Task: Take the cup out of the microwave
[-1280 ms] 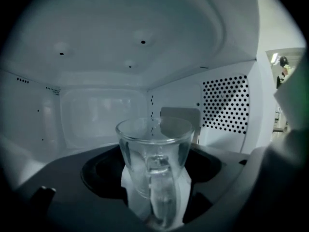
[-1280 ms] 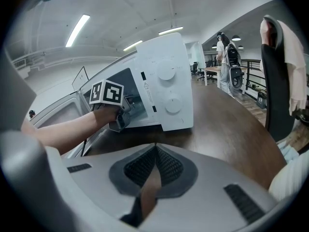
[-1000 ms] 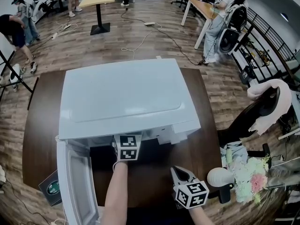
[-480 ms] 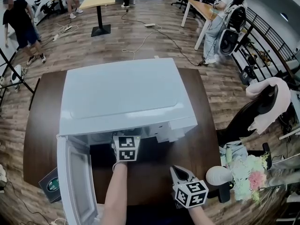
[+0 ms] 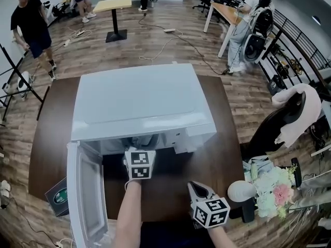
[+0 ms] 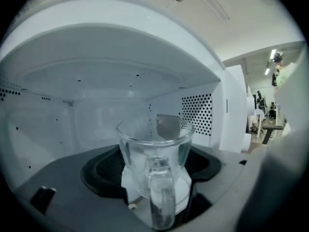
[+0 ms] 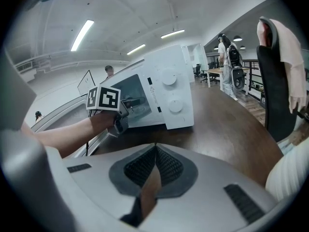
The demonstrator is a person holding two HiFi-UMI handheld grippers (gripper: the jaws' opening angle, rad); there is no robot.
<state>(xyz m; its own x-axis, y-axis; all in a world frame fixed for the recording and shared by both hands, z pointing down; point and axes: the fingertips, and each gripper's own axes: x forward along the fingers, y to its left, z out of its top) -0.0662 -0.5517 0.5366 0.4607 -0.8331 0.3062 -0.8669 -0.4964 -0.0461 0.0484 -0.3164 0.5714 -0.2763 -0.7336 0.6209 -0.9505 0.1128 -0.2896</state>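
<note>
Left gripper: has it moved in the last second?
Yes: the left gripper, shut on the cup, has backed toward the microwave's opening; its front edge now shows.

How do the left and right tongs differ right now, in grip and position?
Grip: the left tongs are shut on the handle of the glass cup; the right tongs are shut on nothing.
Position: the left tongs sit at the open mouth of the microwave, while the right tongs hang back over the table, nearer the person.
Shared: both face the microwave.
</note>
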